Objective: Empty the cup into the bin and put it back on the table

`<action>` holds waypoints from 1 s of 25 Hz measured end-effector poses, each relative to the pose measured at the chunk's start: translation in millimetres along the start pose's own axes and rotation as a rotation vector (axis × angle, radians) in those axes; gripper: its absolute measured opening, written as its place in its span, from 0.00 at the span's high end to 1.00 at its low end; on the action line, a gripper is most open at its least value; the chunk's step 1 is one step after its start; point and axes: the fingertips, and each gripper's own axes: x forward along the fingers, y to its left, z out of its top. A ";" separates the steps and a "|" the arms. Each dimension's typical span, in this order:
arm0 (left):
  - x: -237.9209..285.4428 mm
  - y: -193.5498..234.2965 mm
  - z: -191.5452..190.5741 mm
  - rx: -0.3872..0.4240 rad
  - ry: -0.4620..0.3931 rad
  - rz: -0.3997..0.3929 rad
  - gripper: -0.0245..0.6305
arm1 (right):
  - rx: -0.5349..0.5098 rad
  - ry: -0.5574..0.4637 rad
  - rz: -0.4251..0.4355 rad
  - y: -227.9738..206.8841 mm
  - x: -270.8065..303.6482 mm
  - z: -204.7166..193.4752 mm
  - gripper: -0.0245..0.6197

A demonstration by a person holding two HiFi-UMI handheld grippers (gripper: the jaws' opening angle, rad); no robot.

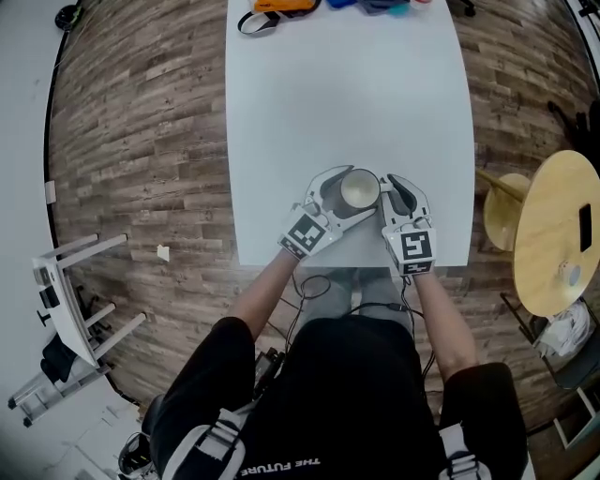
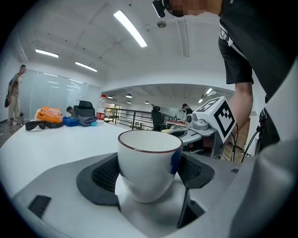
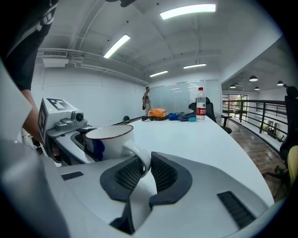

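Observation:
A white cup (image 1: 359, 189) with a dark red rim is near the front edge of the white table (image 1: 347, 94). My left gripper (image 1: 339, 192) has a pad on each side of the cup's body (image 2: 149, 162) and presses on it, so it is shut on the cup. My right gripper (image 1: 386, 195) is shut on the cup's handle (image 3: 139, 158), which is pinched between its ribbed pads. The cup stands upright, and its inside looks pale in the head view. I cannot tell whether its base touches the table.
Orange and blue bundles (image 3: 160, 112), a water bottle (image 3: 200, 101) and a black strap (image 1: 255, 22) lie at the table's far end. A round wooden table (image 1: 558, 234) and stool (image 1: 506, 211) stand to the right. A white rack (image 1: 70, 309) is on the floor to the left.

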 end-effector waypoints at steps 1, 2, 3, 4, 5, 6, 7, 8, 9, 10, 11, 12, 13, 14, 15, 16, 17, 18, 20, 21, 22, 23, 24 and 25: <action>1.0 -0.1 0.1 0.005 0.000 -0.001 0.39 | 0.010 -0.002 0.001 -1.0 0.0 -0.9 0.88; 2.2 -0.3 0.2 0.009 0.000 -0.003 0.39 | 0.021 -0.004 0.001 -2.1 -0.2 -2.0 0.88; 3.4 -0.6 0.4 0.014 0.001 -0.004 0.39 | 0.030 -0.004 -0.001 -3.4 -0.4 -2.8 0.88; 4.4 -0.9 0.5 0.017 0.001 -0.005 0.39 | 0.035 -0.005 -0.003 -4.4 -0.8 -3.2 0.88; 4.8 -1.3 0.4 0.018 0.002 -0.005 0.39 | 0.036 -0.004 -0.005 -4.8 -1.1 -3.4 0.88; 4.6 -1.7 0.3 0.018 0.003 -0.004 0.39 | 0.035 -0.002 -0.005 -4.6 -1.5 -3.6 0.88; 4.2 -2.1 0.2 0.018 0.005 -0.003 0.39 | 0.034 0.000 -0.004 -4.2 -1.8 -3.7 0.88; 3.8 -2.5 0.4 0.019 0.005 -0.003 0.39 | 0.032 0.001 -0.003 -3.9 -2.1 -3.4 0.88; 3.5 -2.9 0.7 0.020 0.006 -0.003 0.39 | 0.029 0.001 -0.003 -3.7 -2.5 -2.9 0.88; 3.2 -3.5 0.7 0.022 0.006 -0.002 0.39 | 0.023 0.002 -0.005 -3.4 -3.1 -2.4 0.88; 2.8 -4.2 0.3 0.025 0.007 0.000 0.39 | 0.016 0.004 -0.008 -2.8 -3.9 -2.5 0.88; 2.4 -5.1 -0.6 0.028 0.009 0.003 0.39 | 0.012 0.008 -0.013 -2.3 -4.6 -3.3 0.88; 2.0 -6.0 -1.6 0.032 0.012 0.006 0.39 | 0.011 0.013 -0.018 -1.9 -5.6 -4.7 0.88; 1.8 -7.1 -2.3 0.036 0.016 0.008 0.39 | 0.012 0.018 -0.023 -1.9 -6.9 -6.1 0.87; 1.7 -7.9 -2.4 0.038 0.019 0.009 0.39 | 0.014 0.023 -0.028 -2.4 -8.4 -7.1 0.86; 1.5 -8.2 -2.0 0.037 0.019 0.010 0.39 | 0.013 0.028 -0.032 -2.9 -9.9 -7.5 0.85; 0.8 -8.0 -1.2 0.034 0.017 0.012 0.39 | 0.010 0.035 -0.034 -3.0 -11.2 -7.4 0.83; -0.5 -7.7 -0.3 0.032 0.013 0.014 0.39 | 0.007 0.041 -0.035 -2.6 -12.6 -7.4 0.82; -3.2 -8.1 1.5 0.035 0.006 0.020 0.39 | 0.004 0.052 -0.035 -1.9 -16.4 -8.4 0.79; -3.6 -8.7 2.1 0.041 0.005 0.023 0.39 | 0.004 0.054 -0.038 -2.5 -19.0 -8.9 0.78; -3.7 -9.2 2.8 0.047 0.004 0.025 0.39 | 0.003 0.054 -0.043 -3.5 -21.6 -9.0 0.77; -4.3 -9.8 3.8 0.048 0.003 0.027 0.39 | 0.001 0.054 -0.048 -4.2 -24.0 -8.6 0.77; -5.7 -10.4 5.1 0.046 0.000 0.029 0.39 | -0.002 0.053 -0.052 -3.9 -26.4 -8.0 0.77; -8.1 -10.9 6.4 0.040 -0.004 0.031 0.39 | -0.005 0.053 -0.056 -3.0 -28.6 -7.2 0.77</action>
